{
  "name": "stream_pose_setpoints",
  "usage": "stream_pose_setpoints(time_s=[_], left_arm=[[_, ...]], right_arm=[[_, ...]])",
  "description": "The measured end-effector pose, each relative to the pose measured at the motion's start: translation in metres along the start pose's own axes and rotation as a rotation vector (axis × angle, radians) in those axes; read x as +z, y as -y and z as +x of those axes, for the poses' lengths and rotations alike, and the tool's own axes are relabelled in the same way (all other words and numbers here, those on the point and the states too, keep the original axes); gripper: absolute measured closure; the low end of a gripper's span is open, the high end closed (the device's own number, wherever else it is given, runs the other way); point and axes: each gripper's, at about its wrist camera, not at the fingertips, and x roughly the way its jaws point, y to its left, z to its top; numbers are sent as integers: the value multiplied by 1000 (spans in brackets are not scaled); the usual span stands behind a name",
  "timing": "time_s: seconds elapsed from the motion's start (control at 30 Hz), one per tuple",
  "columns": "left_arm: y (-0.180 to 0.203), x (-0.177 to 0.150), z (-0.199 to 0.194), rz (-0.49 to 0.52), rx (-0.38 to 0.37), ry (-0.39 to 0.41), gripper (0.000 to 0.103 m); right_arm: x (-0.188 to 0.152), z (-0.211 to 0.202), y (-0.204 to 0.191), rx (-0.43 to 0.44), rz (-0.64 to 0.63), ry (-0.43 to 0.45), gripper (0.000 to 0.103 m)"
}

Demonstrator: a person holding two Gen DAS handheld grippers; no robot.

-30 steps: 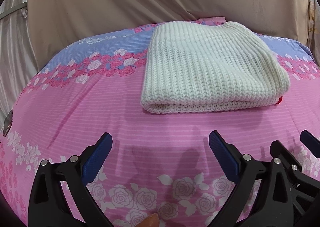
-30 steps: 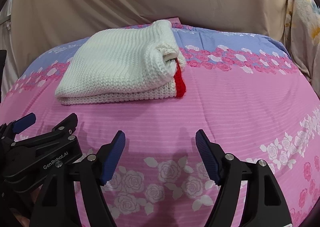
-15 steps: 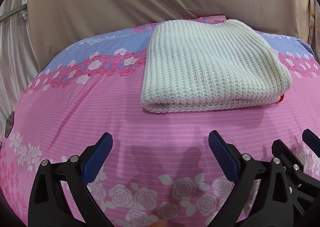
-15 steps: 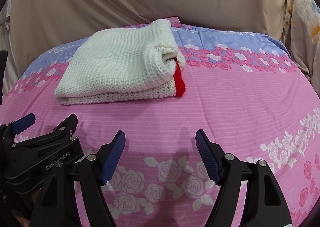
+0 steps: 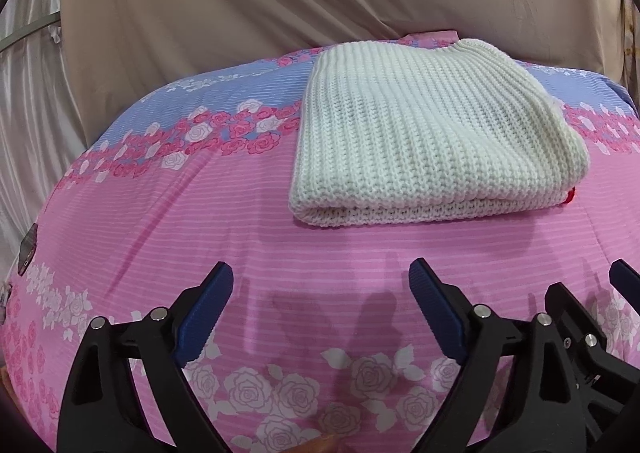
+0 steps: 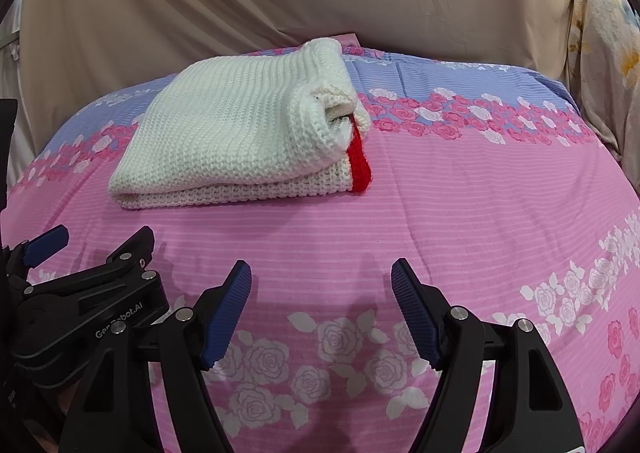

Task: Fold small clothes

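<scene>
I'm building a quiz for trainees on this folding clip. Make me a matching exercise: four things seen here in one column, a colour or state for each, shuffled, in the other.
Column one:
1. cream ribbed knit sweater
2. red knit trim
3. rose-printed bed sheet
4. right gripper

Column two:
A. pink with a blue band
B. peeking out at the folded bundle's edge
C. open, nothing between its pads
D. folded, lying flat

Pairs: 1-D, 2-B, 3-A, 4-C

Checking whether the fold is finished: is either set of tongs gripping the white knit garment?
No. The white knit garment lies folded on the bedspread, apart from both open tongs, right and left.
</scene>
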Motion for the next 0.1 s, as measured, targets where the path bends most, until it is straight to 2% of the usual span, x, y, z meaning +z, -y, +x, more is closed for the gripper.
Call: stream_pose_setpoints(time_s=[0.1], left_arm=[[-1,0,1,-3,-12,-4,17]], right_arm=[[0,0,-4,-9,-8,-3,32]])
